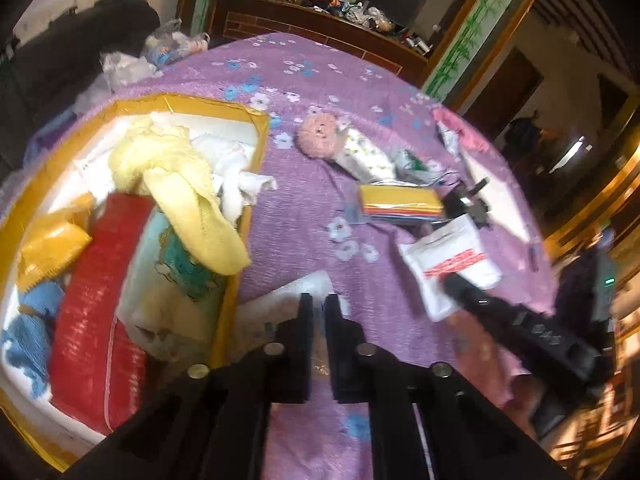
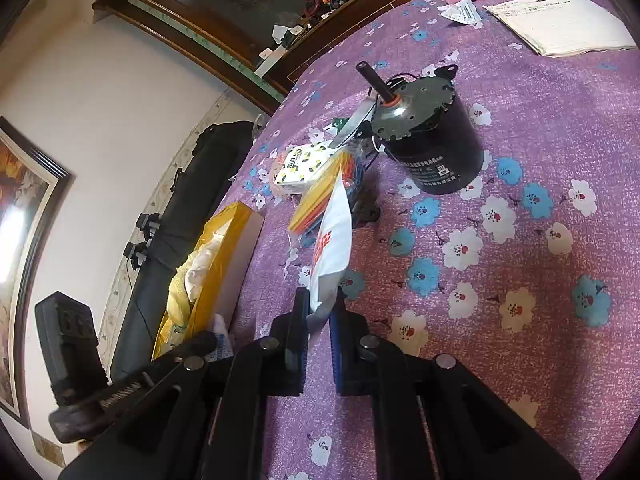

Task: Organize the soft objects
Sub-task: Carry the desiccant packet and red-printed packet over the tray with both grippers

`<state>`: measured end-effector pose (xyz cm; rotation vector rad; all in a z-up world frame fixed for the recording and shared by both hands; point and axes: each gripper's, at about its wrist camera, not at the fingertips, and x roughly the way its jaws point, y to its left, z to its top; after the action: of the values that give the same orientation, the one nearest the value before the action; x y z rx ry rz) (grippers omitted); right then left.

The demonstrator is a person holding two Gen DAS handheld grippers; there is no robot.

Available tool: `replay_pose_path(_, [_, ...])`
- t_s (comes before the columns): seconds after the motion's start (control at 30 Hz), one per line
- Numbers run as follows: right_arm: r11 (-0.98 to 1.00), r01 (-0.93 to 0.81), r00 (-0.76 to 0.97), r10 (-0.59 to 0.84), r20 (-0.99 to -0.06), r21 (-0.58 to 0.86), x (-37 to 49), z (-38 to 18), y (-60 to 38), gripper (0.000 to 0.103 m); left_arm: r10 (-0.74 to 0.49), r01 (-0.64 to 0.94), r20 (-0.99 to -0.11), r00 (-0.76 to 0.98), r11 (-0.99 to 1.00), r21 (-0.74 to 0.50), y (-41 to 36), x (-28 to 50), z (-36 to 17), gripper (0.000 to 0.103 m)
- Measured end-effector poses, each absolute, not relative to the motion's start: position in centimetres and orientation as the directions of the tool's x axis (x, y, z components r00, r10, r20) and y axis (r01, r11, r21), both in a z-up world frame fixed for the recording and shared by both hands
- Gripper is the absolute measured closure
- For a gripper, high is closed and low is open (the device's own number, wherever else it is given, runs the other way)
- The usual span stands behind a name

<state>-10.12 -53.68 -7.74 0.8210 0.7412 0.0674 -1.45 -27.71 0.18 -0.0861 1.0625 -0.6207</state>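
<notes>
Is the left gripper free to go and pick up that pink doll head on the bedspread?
Probably yes: the left gripper is shut on nothing, and bare purple bedspread lies between it and the pink doll head.

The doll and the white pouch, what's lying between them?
In the left wrist view, a stack of coloured sheets lies between the doll and the white pouch.

Matt cloth bedspread (image 2: 520, 160), glossy plastic pouch (image 2: 334, 240)

It was a lived-in home. A purple flowered bedspread (image 2: 520, 184) lay under the hand-held gripper (image 2: 319, 304), a cluttered dark wooden cabinet (image 1: 320, 16) stood ahead of it, and a framed picture (image 2: 24, 216) hung to its left.
</notes>
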Motion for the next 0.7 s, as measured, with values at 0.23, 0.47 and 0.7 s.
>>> replay_pose_path(0.23, [0.692,0.223,0.754,0.324,-0.571,0.687,-10.2,-7.7,-53.7,0.094,-0.542,0.434,-0.773,0.33,0.814,-0.385,-27.4,-2.5,0.6,0.102])
replay_pose_path(0.47, [0.699,0.219,0.752,0.324,-0.574,0.681,-10.1,-7.7,-53.5,0.094,-0.555,0.503,-0.774,0.305,0.784,-0.364,-26.9,-3.7,0.8,0.037])
replay_pose_path(0.7, [0.688,0.222,0.752,0.331,-0.571,0.691,-10.0,-7.8,-53.7,0.094,-0.355,0.666,-0.838,0.415,0.746,0.014,-30.3,-5.8,1.6,0.037])
